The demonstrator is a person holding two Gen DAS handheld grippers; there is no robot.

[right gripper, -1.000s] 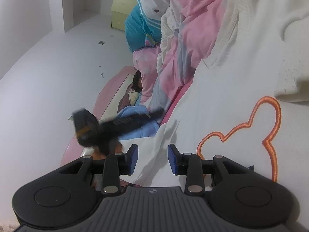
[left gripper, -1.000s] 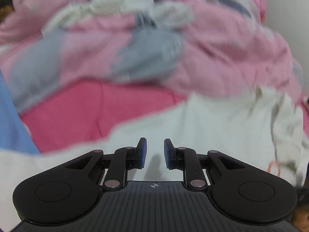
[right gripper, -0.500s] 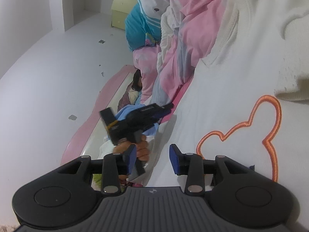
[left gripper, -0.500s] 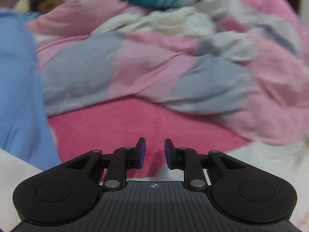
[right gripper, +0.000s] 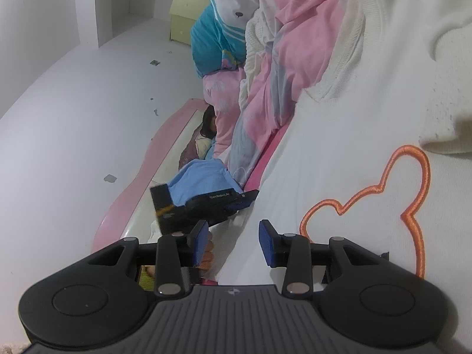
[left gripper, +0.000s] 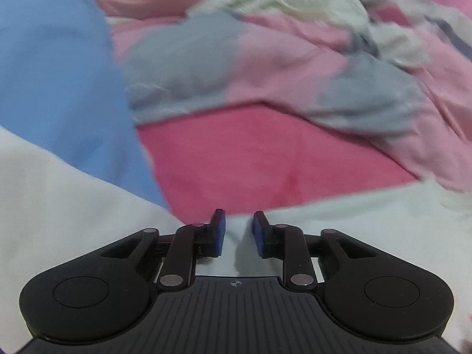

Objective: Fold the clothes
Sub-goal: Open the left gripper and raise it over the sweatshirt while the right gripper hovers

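The left gripper (left gripper: 237, 230) hovered with its fingers slightly spread and empty over the near edge of the white sweater (left gripper: 73, 206), and the right gripper (right gripper: 232, 243) stood parted, gripping nothing, over the sweater's orange outline (right gripper: 413, 206). Beyond lay the bed's pink sheet (left gripper: 250, 159), then a blue cloth (left gripper: 59, 73) and rumpled pink quilt (left gripper: 295, 67).

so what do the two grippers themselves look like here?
Both match: the left gripper and right gripper have black linkage arms with silver pivot pins, round black side housings, a ribbed dark grey body with a small crosshair mark, and blue pads on the fingers. In the right wrist view the left gripper appears from the side: a black body with small white lettering and an orange stripe. No cables or sleeves visible.
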